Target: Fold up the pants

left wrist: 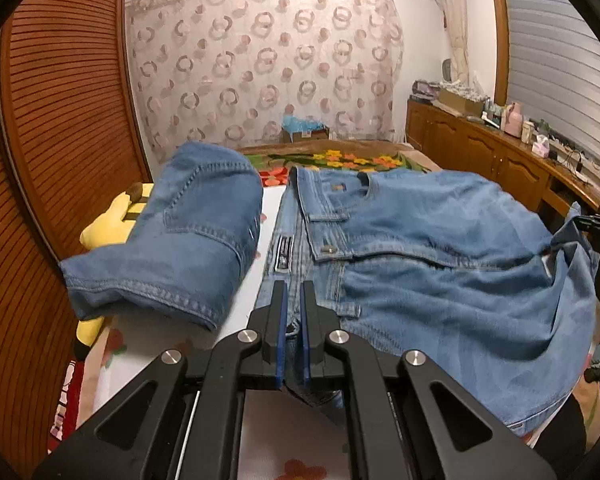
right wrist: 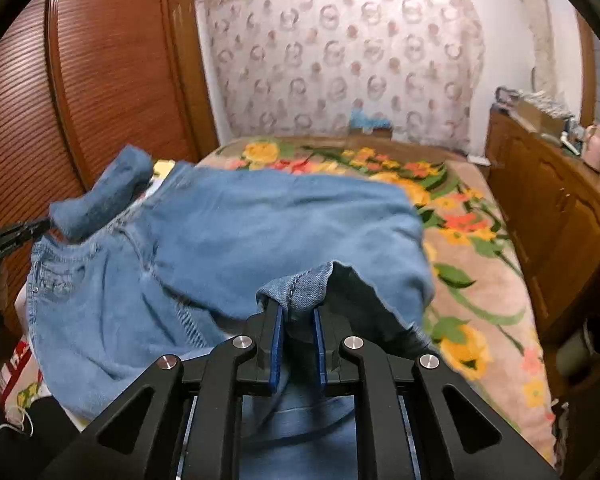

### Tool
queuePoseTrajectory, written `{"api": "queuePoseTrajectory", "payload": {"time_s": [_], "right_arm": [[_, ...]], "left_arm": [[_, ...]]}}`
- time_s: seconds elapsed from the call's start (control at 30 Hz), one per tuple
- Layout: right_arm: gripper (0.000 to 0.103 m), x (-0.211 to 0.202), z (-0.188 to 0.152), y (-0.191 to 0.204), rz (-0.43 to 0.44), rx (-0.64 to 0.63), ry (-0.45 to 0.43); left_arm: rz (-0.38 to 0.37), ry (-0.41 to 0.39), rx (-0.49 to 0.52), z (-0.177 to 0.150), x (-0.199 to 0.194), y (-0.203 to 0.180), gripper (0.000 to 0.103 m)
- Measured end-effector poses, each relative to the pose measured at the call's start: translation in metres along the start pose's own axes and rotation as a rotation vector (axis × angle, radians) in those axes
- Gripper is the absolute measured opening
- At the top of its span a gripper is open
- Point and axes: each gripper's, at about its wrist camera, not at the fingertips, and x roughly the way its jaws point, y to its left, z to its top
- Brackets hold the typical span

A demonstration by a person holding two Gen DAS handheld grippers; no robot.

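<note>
Light blue denim pants (left wrist: 440, 264) lie spread over a white surface (left wrist: 244, 300) on the bed, waistband and back pocket towards the left. My left gripper (left wrist: 293, 292) is shut on the denim at the waist edge, near a black label. In the right wrist view my right gripper (right wrist: 297, 312) is shut on a bunched hem (right wrist: 300, 290) of the pants (right wrist: 260, 232), lifted off the bed, with cloth hanging below the pads. A rolled denim bundle (left wrist: 188, 236) sits to the left; I cannot tell whether it belongs to the same pair.
A yellow plush toy (left wrist: 108, 224) lies by the bundle. Louvred wooden doors (left wrist: 60, 120) stand close on the left. A floral blanket (right wrist: 480, 280) covers the bed, and a wooden cabinet (right wrist: 548, 208) with clutter on top runs along the right.
</note>
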Motion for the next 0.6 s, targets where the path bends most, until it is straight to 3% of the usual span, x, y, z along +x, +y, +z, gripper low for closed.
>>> {"api": "queuePoseTrajectory", "payload": {"time_s": [0.17,0.33,0.6], "right_arm": [[0.034,-0.012,-0.004,-0.004,-0.027,0.019,-0.001],[0.044,-0.043,-0.019,-0.002,-0.089,0.049,-0.033],[0.047,-0.048,-0.025,0.010,-0.112,0.110,-0.044]], "left_arm": [[-0.007,0.009,-0.010,-0.007,0.000,0.003,0.007],[-0.012,0.013,-0.019,-0.011,0.000,0.001,0.007],[-0.022,0.037,-0.004,-0.018,0.003,-0.006,0.007]]}}
